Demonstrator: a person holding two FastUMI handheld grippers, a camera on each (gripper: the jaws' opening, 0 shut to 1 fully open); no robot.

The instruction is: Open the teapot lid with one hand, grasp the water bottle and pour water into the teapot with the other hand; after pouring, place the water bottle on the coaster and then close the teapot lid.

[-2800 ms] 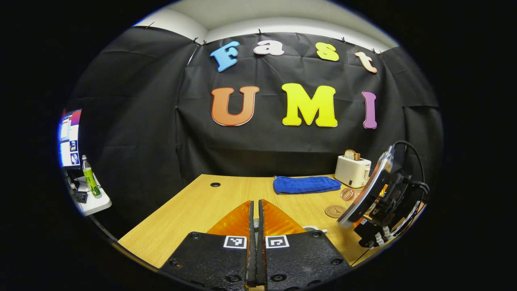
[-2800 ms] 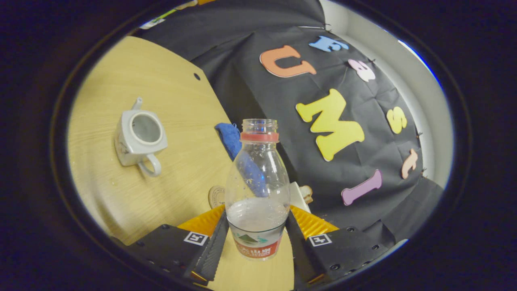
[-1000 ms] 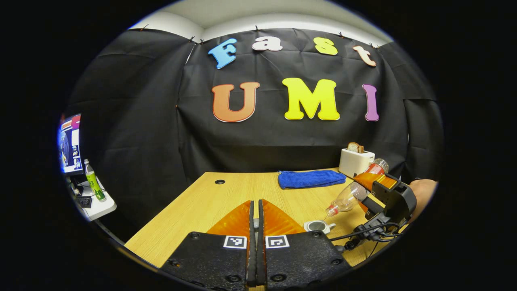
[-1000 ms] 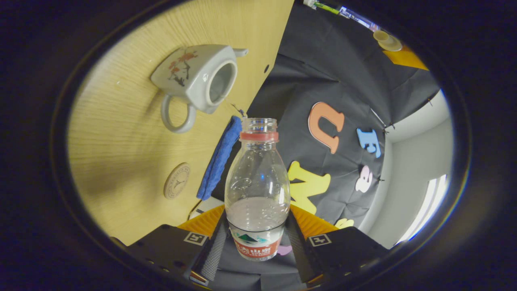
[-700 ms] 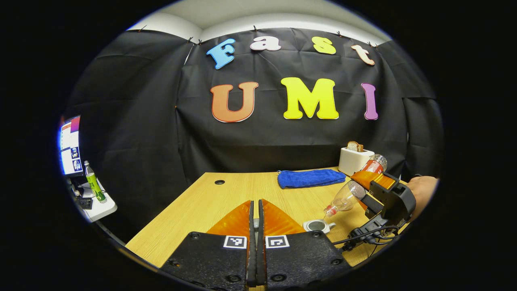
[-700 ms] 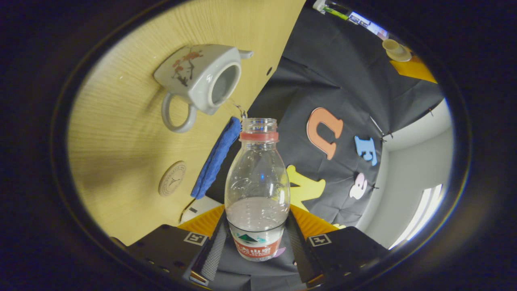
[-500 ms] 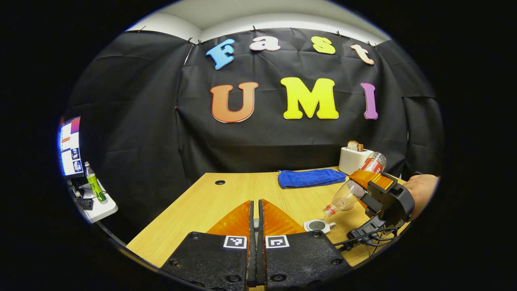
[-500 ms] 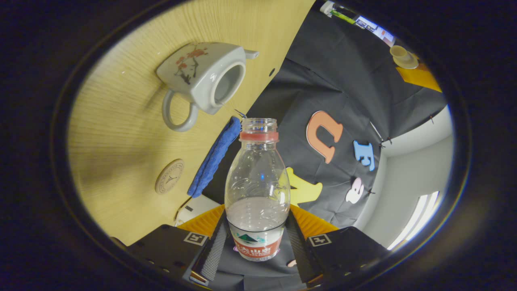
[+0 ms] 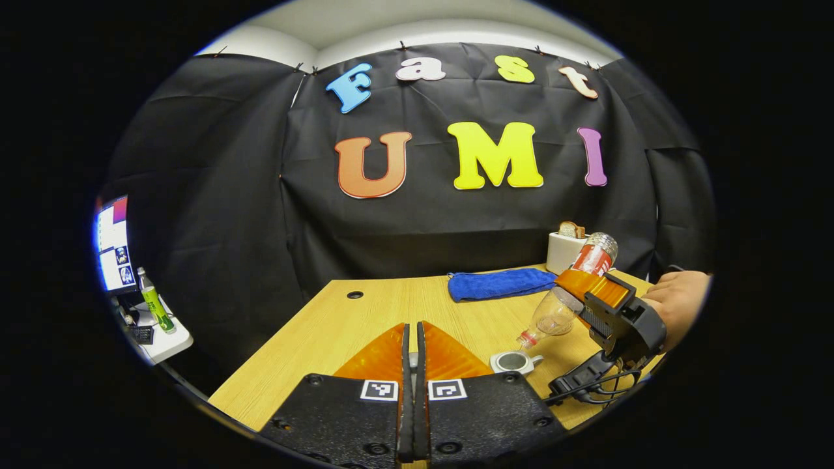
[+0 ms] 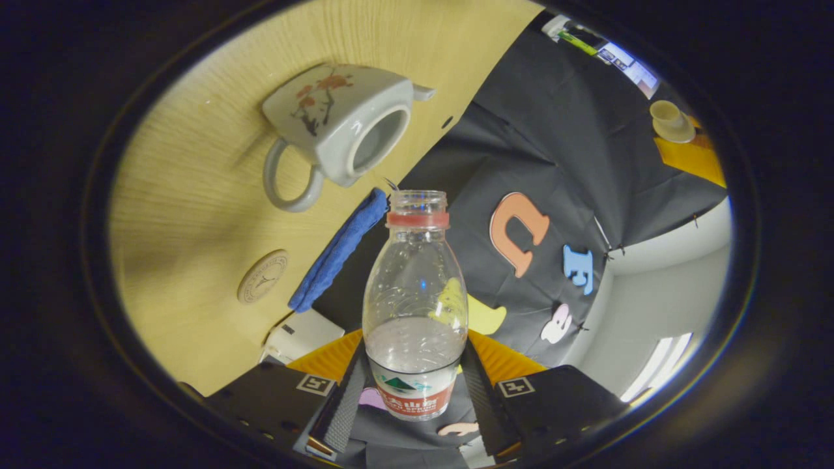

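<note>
Even indoor light, sharp centre — fisheye-warped edges, soft shadows

Bare table (image 9: 339, 322) lies open ahead of my left gripper (image 9: 409, 365); to its right, my tilted water bottle (image 9: 554, 312) hangs over the open teapot (image 9: 513, 361), towel (image 9: 498, 284) and toaster (image 9: 565, 251) behind.

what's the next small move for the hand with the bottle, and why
Probably hold the tilt a little longer with the mouth over the opening. The right gripper clamps the water bottle, tipped mouth-down just above the lidless teapot, and the bottle does not look empty. Once it is, righting it and carrying it to the coaster would follow.
</note>
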